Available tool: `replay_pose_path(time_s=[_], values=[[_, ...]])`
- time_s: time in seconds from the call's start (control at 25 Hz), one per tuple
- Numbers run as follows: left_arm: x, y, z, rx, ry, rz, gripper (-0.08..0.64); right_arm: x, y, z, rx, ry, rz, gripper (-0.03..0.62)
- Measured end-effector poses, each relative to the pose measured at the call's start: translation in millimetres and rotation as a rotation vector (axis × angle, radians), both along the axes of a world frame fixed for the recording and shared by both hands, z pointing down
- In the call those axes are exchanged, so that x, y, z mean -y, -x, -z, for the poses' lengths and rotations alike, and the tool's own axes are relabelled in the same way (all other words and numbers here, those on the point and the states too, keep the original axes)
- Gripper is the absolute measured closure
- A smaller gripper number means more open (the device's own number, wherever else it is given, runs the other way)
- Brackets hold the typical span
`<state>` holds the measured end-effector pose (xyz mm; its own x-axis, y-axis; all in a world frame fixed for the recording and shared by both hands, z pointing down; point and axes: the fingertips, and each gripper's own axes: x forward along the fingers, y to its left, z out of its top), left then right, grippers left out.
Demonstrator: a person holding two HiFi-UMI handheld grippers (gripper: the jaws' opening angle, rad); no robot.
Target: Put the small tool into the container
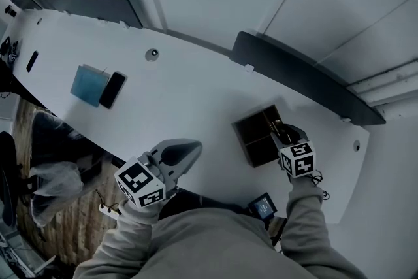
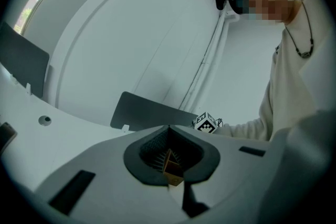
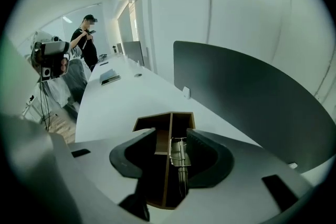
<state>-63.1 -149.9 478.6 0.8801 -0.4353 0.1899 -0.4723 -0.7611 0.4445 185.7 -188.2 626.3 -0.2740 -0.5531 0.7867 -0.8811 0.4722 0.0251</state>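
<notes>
Left gripper hangs at seven o'clock, fingers together. At four o'clock, the right gripper holds its fingers apart over the container on the worktop. The small tool lies inside it, untouched. Placing looks done; next, lift straight clear.

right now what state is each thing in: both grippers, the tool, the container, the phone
right gripper: jaws open, gripping nothing, above the wooden container
small metal tool: lying in a compartment, not gripped
wooden container: open-topped, divided, upright on the table
left gripper: jaws shut, tips together
phone: flat, screen dark, beside the blue box
</notes>
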Motion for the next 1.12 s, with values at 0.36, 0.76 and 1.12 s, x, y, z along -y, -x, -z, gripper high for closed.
replay_pose_path(time_s=[0.36, 0.76, 1.12], values=[[-11.3, -7.0, -1.1, 0.009, 0.005, -0.052, 0.558, -8.4, -4.7, 6.1, -0.024, -0.016, -0.003, 0.436], [-20.6, -13.8, 6.9, 0.017, -0.016, -0.086, 0.558, -20.9, -5.0, 19.3, -0.001, -0.043, -0.011, 0.437], [-29.9, -22.3, 11.9, 0.039, -0.039, -0.122, 0.560, -38.8, -3.3, 28.2, 0.078, -0.054, -0.023, 0.552]])
